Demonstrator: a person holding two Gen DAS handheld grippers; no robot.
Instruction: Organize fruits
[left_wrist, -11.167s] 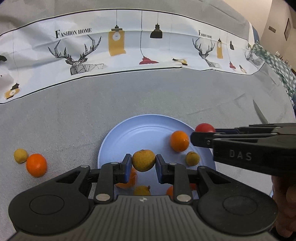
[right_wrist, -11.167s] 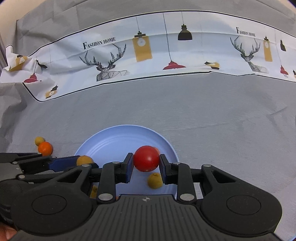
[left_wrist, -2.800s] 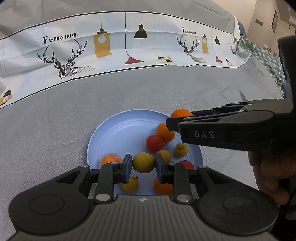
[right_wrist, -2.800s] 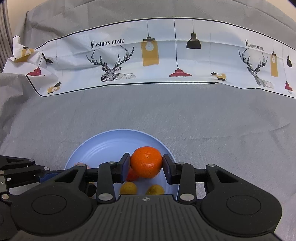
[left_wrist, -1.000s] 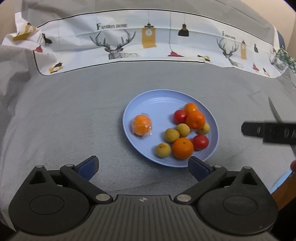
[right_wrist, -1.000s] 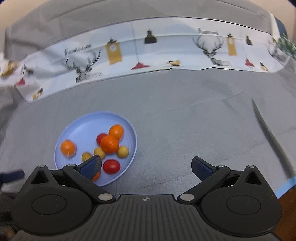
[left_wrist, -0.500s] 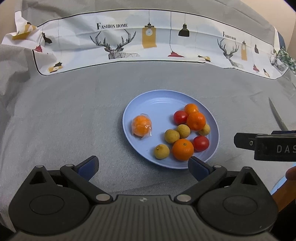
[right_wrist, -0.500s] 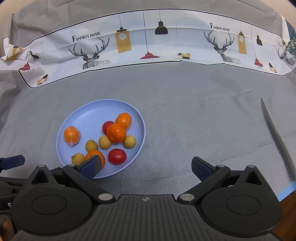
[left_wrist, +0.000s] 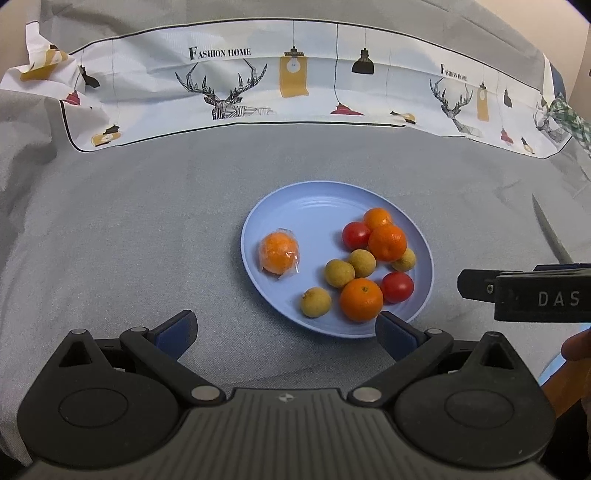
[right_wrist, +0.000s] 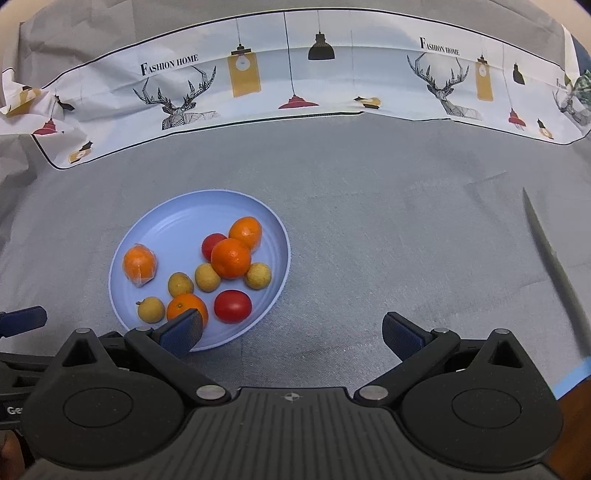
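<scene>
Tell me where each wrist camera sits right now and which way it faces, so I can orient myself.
Left wrist: on the left gripper, looking forward and down over its open fingers at the blue plate of fruit; the right gripper and a fingertip show at right.
Right wrist: on the right gripper, fingers open, facing the same grey cloth with the plate at left; the left gripper's finger shows at left.
Shared: the plate, the wrapped orange, the knife, the printed backdrop.

Printed cloth band (left_wrist: 295, 85) behind the plate (left_wrist: 295, 206): "FASHION HOME", twice, each above a deer-head drawing. Right gripper (left_wrist: 524, 291) side, right of plate: raised letters "DAS". Other lettering cut off, unreadable.
</scene>
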